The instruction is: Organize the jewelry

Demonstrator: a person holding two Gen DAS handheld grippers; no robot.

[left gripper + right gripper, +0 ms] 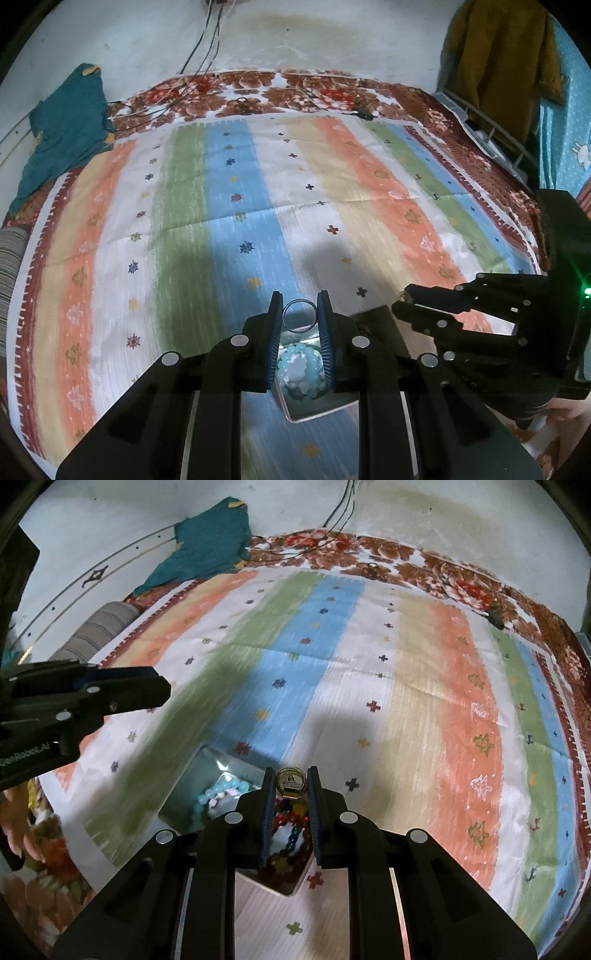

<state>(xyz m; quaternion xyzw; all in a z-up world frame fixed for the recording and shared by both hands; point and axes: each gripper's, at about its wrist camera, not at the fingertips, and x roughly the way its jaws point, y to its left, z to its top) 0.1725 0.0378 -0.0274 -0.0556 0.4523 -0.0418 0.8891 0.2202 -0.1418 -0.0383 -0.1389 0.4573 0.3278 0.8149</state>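
My left gripper point(299, 308) is shut on a thin silver ring point(299, 316), held upright between its blue pads above a metal box point(317, 411). Inside that box lies a pale blue and white bead bracelet point(301, 373). My right gripper point(291, 781) is shut on a gold ring with a square face point(291, 782). Under it a multicoloured bead bracelet point(290, 836) lies in a second box point(284, 886). The pale bracelet point(219, 794) shows to the left in the right wrist view. Each gripper also appears in the other's view: the right gripper point(400, 301) and the left gripper point(162, 690).
A striped, patterned cloth point(258, 206) covers a bed with a brown floral sheet point(295, 92) beneath. A teal garment point(62, 129) lies at the far left, cables point(207, 48) run down the wall, a yellow garment point(502, 55) hangs at right. A striped bolster point(99, 631) lies at left.
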